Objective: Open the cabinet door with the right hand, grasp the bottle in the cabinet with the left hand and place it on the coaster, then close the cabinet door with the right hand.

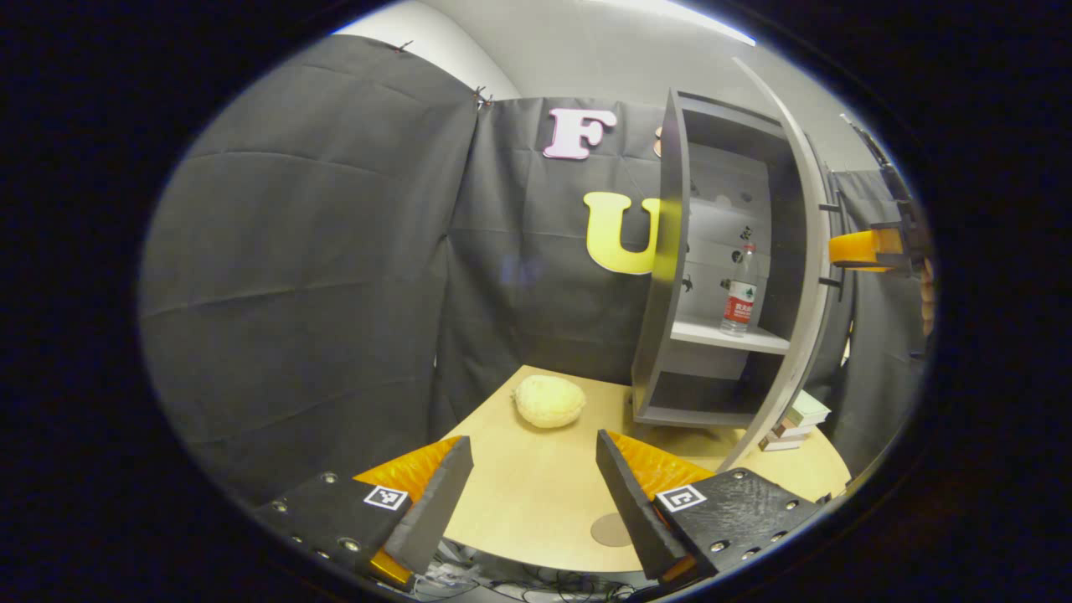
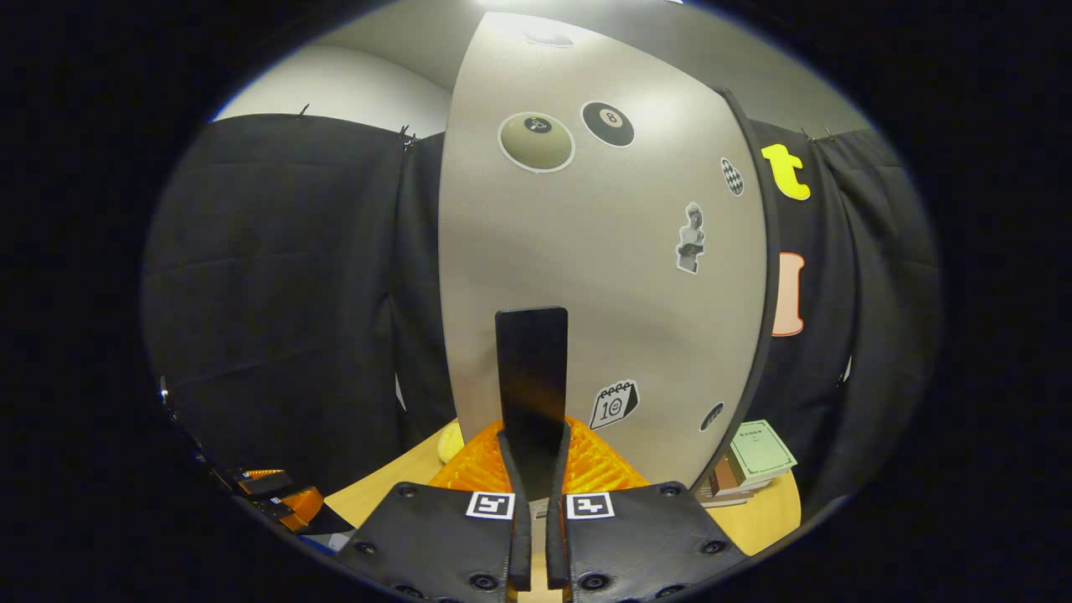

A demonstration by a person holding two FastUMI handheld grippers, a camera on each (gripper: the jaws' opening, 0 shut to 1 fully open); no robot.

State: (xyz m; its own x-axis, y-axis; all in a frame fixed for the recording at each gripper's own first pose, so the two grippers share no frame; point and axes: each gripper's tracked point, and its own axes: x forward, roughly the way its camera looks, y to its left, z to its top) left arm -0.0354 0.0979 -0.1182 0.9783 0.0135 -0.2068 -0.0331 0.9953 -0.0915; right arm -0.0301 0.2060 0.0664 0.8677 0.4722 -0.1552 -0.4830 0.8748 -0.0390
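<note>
**Door held open, bottle waiting on the shelf**

Black cloth lines the booth behind a pale wooden table (image 1: pixel 536 494), and the left gripper view looks across it toward a grey cabinet (image 1: pixel 670 251) standing at the far edge. Its curved door (image 1: pixel 796 276) is swung wide, so the inside lies open to this side. A clear water bottle (image 1: pixel 739 293) with a red label stands upright on the upper shelf, toward the right of the compartment and apart from the walls, which leaves room for fingers on both sides. The left gripper (image 1: pixel 536 486) hovers low over the table with its jaws spread wide and nothing between them, well apart from the bottle, apparently ready to reach in. A round grey coaster (image 1: pixel 611 529) lies on the table just beside its right finger, at the near edge. A pale yellow, roundish object (image 1: pixel 548 400) rests farther back, near the cabinet's foot. The right gripper (image 1: pixel 871 249) shows at the door's outer side, level with the handle.

From the right gripper view, the door's sticker-covered outer face (image 2: pixel 603 276) looms close. The right gripper (image 2: pixel 533 469) has its fingers closed flat against the black handle (image 2: pixel 532 368), one on each side, holding the door back, most likely so the opening stays clear. Some stacked books (image 2: pixel 754 461) lie under the cabinet's corner.
</note>
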